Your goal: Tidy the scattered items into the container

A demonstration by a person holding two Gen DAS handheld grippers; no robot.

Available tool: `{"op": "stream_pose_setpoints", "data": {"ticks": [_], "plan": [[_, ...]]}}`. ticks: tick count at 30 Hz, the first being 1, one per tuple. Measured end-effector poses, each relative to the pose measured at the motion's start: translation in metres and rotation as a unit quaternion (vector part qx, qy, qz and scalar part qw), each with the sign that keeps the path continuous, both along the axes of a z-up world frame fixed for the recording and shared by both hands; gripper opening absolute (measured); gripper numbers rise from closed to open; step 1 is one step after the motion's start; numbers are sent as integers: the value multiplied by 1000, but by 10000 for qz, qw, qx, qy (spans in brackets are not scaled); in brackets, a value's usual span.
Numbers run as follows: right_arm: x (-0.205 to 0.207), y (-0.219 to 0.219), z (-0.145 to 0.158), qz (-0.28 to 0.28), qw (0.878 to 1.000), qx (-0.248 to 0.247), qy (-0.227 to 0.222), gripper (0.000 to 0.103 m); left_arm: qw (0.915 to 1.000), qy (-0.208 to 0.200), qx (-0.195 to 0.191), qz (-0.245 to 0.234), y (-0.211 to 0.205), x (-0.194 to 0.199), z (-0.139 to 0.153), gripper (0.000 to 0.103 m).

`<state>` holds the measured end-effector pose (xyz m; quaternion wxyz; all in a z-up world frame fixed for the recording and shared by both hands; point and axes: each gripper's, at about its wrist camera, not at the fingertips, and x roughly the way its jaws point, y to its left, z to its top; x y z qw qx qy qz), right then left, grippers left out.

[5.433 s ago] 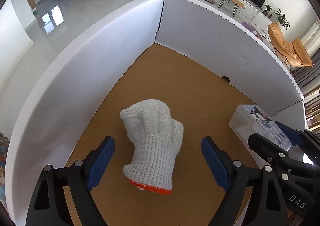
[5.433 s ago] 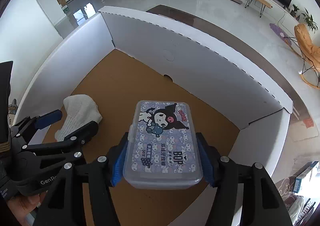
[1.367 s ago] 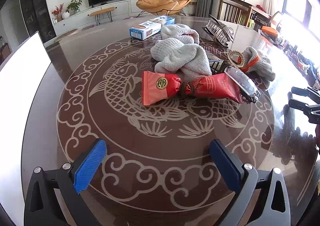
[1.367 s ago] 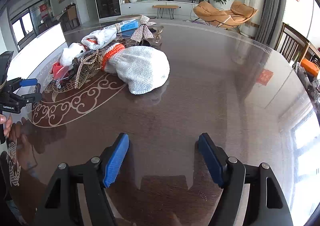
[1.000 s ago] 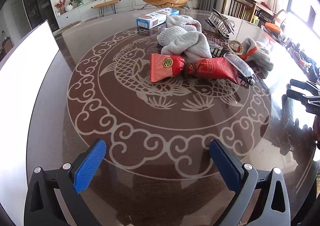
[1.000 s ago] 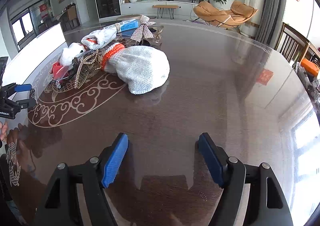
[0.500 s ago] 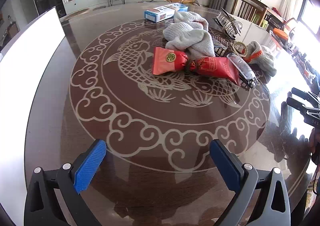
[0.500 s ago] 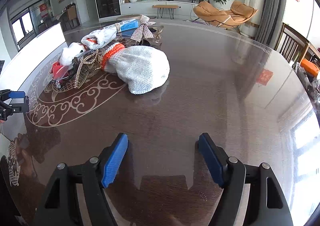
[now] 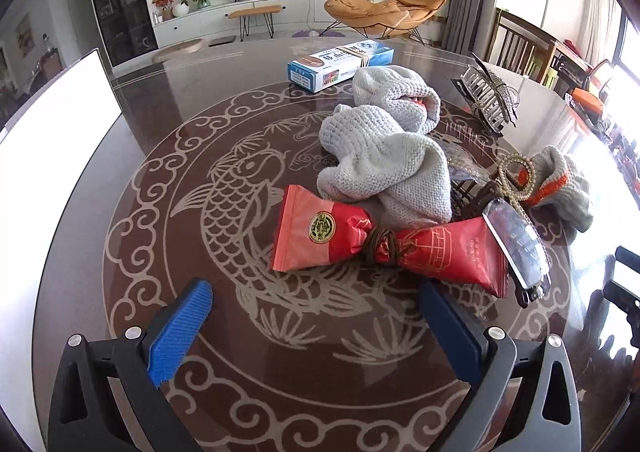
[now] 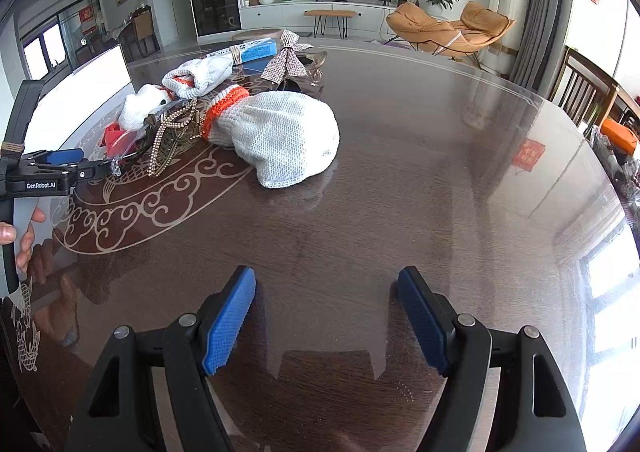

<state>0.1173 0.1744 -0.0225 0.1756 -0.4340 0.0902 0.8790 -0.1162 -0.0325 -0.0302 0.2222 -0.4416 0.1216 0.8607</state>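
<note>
A pile of loose items lies on the dark round table (image 9: 168, 212). Nearest in the left wrist view is a red twisted packet (image 9: 384, 244), just beyond my open left gripper (image 9: 316, 308). Behind the packet are grey knit gloves (image 9: 384, 168), a blue-white box (image 9: 340, 64), a silver hair clip (image 9: 492, 100) and an orange-cuffed glove (image 9: 560, 188). The white container wall (image 9: 52, 156) stands at the left. My right gripper (image 10: 326, 304) is open over bare table, well short of the orange-cuffed white glove (image 10: 280, 136). Nothing sits between either pair of fingers.
A beaded clip (image 10: 172, 136) and a sparkly bow (image 10: 288, 60) lie in the pile. A hand (image 10: 20, 232) holds the left gripper (image 10: 56, 168) at the left edge of the right wrist view. Wooden chairs (image 10: 580, 92) stand past the table's far right rim.
Both grippers left the container, where a glove and a plastic box were. In the last second my left gripper has moved in toward the red packet. The right gripper has stayed still.
</note>
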Motion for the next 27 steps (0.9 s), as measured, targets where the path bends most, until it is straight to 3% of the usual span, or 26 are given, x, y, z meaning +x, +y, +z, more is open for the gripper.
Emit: {"op": "stream_pose_setpoints", "data": {"ticks": [6,27], "plan": [[0,0,0,2,10000,-8,4,75,10000,-1,14,-80,16,-34,-3,103],[0,-1,0,4,10000,8,-3,75,10000,3,14,-83,16,-35,-3,103]]}}
